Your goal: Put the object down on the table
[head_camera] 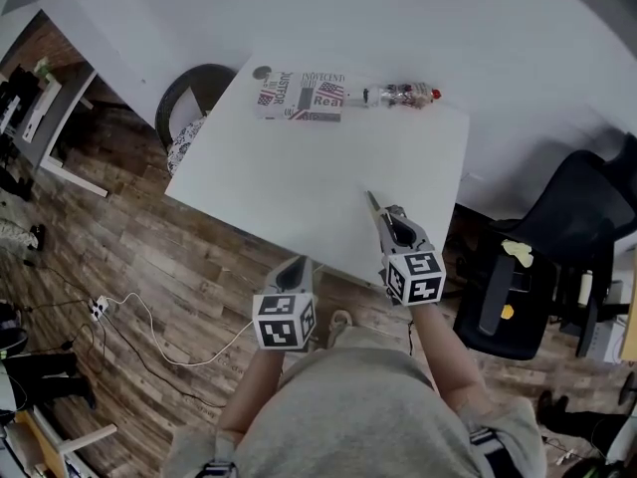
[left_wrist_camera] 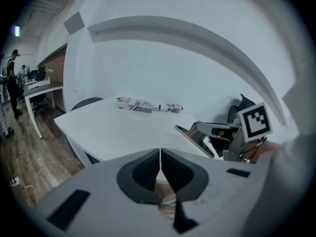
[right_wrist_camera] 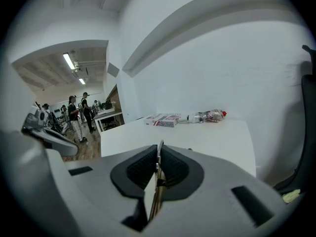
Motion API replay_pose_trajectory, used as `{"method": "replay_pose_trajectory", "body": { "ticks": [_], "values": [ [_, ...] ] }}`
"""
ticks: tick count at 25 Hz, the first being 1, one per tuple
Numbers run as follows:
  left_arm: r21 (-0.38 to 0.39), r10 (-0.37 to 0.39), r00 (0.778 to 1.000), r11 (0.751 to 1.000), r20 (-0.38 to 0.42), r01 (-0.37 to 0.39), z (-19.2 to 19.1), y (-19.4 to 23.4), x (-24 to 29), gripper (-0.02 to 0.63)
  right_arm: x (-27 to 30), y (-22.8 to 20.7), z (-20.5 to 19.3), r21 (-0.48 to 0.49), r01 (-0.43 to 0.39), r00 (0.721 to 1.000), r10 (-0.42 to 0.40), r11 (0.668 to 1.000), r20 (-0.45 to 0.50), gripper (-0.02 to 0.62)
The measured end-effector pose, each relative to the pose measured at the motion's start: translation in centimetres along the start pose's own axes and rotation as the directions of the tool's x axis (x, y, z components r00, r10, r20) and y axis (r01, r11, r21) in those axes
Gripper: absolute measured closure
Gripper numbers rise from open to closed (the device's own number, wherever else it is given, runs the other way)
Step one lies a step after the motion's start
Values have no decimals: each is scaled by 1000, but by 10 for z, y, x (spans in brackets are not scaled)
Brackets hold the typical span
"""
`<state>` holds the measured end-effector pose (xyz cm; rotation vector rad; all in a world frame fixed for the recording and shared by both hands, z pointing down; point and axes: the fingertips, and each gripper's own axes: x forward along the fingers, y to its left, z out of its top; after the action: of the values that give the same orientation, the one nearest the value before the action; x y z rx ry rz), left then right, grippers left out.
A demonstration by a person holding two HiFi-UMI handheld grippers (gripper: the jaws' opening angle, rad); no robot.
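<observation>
My right gripper (head_camera: 386, 222) hovers over the near right part of the white table (head_camera: 299, 182), shut on a thin flat plate (head_camera: 372, 203) that pokes forward past its tips. The left gripper view shows that plate (left_wrist_camera: 193, 138) as a slim, shiny, brownish slab, tilted above the tabletop. Seen edge-on in the right gripper view, the plate (right_wrist_camera: 158, 179) is pinched between the dark pads. My left gripper (head_camera: 295, 267) hangs just off the table's near edge, shut with nothing in it (left_wrist_camera: 160, 154).
A printed box (head_camera: 304, 96) and a plastic bottle (head_camera: 403, 95) lie along the table's far edge. A dark chair (head_camera: 189, 93) stands at the far left corner, a black office chair (head_camera: 557, 247) to the right. People stand far off (right_wrist_camera: 76, 112).
</observation>
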<state>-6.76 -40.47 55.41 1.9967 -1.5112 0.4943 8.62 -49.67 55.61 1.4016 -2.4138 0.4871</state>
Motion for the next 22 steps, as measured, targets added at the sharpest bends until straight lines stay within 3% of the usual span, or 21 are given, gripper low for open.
{"method": "replay_pose_trajectory", "body": {
  "ticks": [22],
  "values": [
    [7,10,1000,1000,-17,-10,3,3,11,595,46,-22,-48,-17,39,990,-41,999,-135,571]
  ]
}}
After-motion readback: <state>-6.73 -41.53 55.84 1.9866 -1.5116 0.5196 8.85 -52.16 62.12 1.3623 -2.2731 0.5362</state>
